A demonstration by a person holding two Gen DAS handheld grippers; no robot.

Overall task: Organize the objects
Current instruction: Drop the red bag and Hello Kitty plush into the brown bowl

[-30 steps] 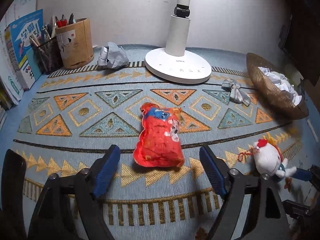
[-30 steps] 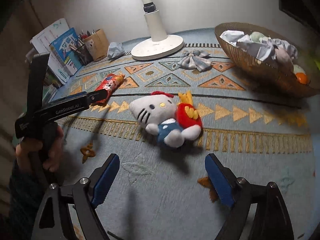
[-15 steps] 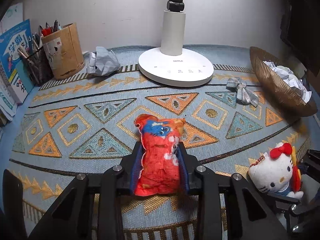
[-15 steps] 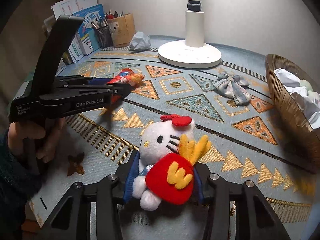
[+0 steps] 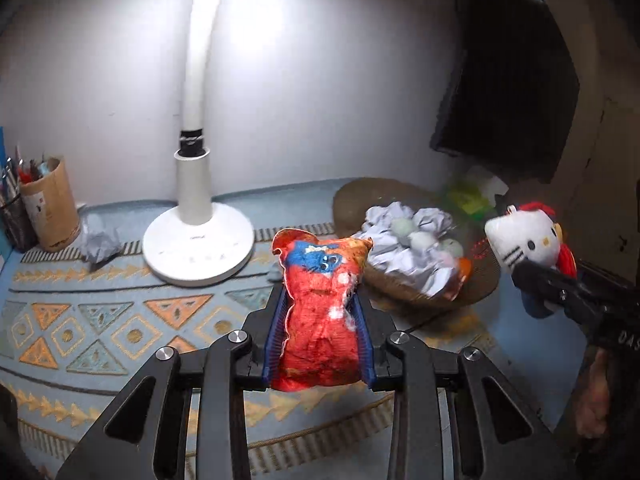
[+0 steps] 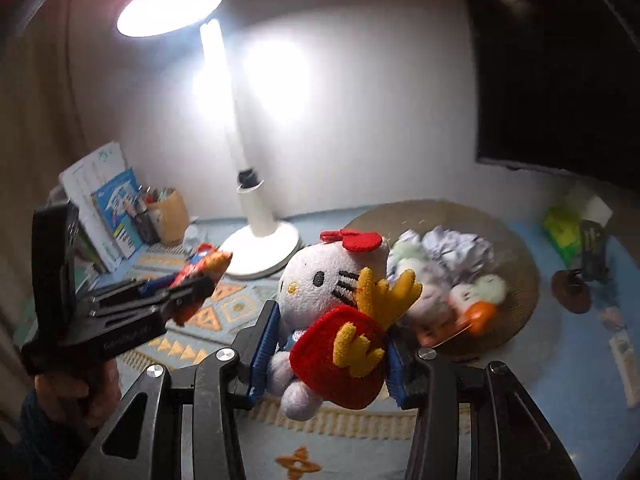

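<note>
1. left wrist view: the left gripper (image 5: 320, 332) is clamped tight on a red snack packet (image 5: 320, 316), its blue pads pressing both long sides. the packet is lifted clear of the patterned mat (image 5: 100, 320).
2. the packet's long axis runs straight out along the fingers, away from the camera; its crimped top end with the blue print points toward the wall, and its bottom end hangs nearest the camera.
3. right wrist view: the right gripper (image 6: 326, 354) is closed partway on a white cat plush (image 6: 332, 308), gripping its body from both sides. its jaws have just been closing, with the plush between them.
4. the plush sits upright in the grip, its head with the red bow on top and its face turned left. a red pouch with yellow fries covers its front. it is off the mat too.
5. a woven basket (image 6: 516, 256) stands beyond the plush to the right, holding crumpled paper (image 6: 460, 244) and some pale round items; it is blurred.
6. the white desk lamp (image 5: 198, 240) stands on the mat ahead and left of the packet, its head lit in the right wrist view.
7. a paper ball (image 5: 98, 240), a tan pen cup (image 5: 50, 204) and books (image 6: 108, 204) sit far left by the wall.
8. each gripper shows at the edge of the other's view, apart, neither blocking the way to the basket.
</note>
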